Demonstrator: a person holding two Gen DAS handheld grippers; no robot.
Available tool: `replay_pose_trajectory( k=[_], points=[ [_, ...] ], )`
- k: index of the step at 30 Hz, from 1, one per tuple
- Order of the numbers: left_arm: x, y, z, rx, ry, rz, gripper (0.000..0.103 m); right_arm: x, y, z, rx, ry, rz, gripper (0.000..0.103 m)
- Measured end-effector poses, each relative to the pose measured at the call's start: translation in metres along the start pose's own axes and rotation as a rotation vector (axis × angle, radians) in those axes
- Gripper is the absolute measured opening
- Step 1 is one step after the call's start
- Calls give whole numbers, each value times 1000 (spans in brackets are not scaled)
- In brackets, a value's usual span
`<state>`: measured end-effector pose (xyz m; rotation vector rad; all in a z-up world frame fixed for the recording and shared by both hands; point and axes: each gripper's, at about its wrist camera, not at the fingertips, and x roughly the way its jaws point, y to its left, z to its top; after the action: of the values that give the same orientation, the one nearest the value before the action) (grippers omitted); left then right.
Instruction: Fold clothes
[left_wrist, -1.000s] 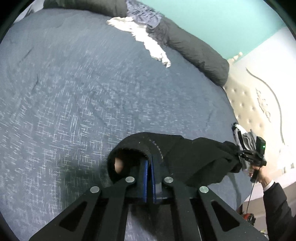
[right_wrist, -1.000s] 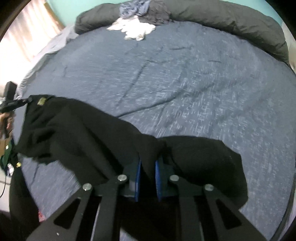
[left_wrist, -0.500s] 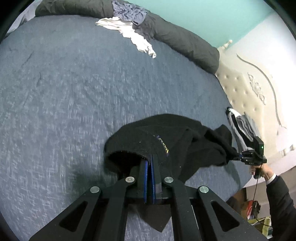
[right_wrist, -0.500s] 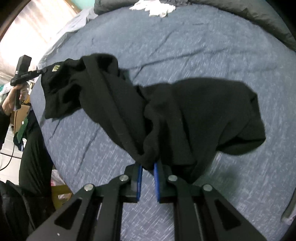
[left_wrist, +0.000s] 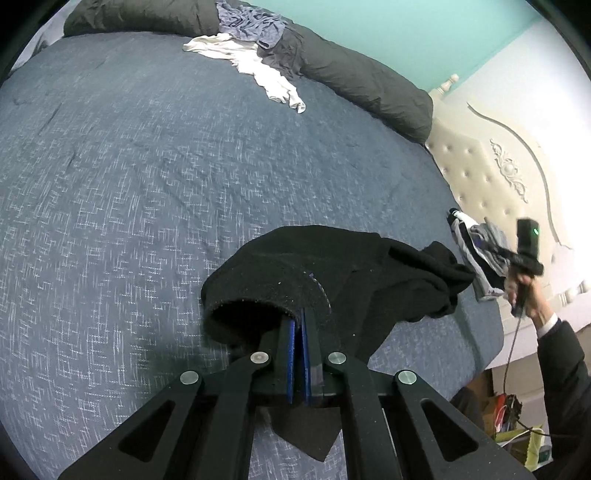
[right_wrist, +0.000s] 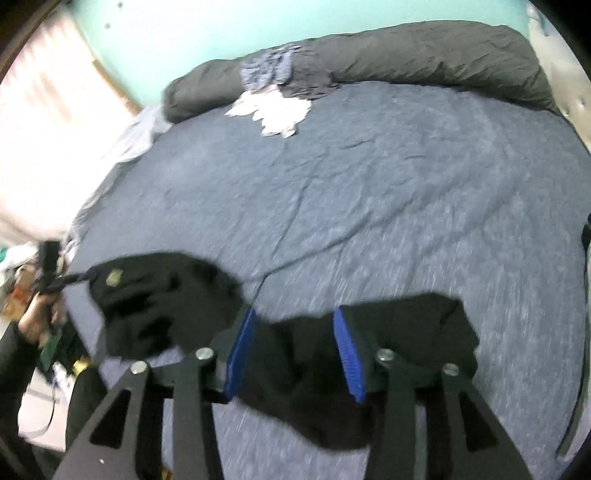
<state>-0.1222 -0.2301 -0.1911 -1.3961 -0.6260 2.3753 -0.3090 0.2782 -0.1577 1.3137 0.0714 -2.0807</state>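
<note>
So the left gripper (left_wrist: 298, 328) has its blue pads pinched tight on the edge of the black garment (left_wrist: 332, 273), which sits bunched in a heap at the near edge of the blue bed (left_wrist: 147, 177), not laid flat at all. Over on the right, the right gripper (right_wrist: 295, 347) has its jaws spread wide with the black cloth draped across the gap, gripping nothing as far as I can see. If it were me, I'd grab a corner on that side before pulling, then draw the two ends apart so it spreads smooth. The unfolded pile (left_wrist: 255, 55) waits at the far side by the grey bolster (left_wrist: 369, 85).
</note>
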Motion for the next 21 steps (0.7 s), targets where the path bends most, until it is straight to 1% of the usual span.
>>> replay_pose_trajectory(
  k=[2, 4, 7, 8, 10, 14, 21],
  points=[
    [0, 0, 0, 2, -3, -6, 3, 25, 6, 13, -16, 31, -26, 46],
    [0, 0, 0, 3, -6, -11, 3, 52, 14, 20, -61, 69, -55, 46],
    [-1, -1, 0, 6, -10, -20, 3, 103, 22, 15, -118, 202, -131, 45],
    [-1, -1, 0, 6, -11, -23, 3, 114, 23, 10, -130, 239, -143, 45],
    [-1, -1, 0, 8, -14, -28, 3, 133, 29, 0, -157, 296, -135, 45],
    [-1, -1, 1, 11, -20, -40, 3, 147, 37, -14, -234, 332, -145, 45],
    [-2, -3, 1, 17, -29, -55, 3, 163, 43, -27, -323, 364, -183, 46]
  ],
)
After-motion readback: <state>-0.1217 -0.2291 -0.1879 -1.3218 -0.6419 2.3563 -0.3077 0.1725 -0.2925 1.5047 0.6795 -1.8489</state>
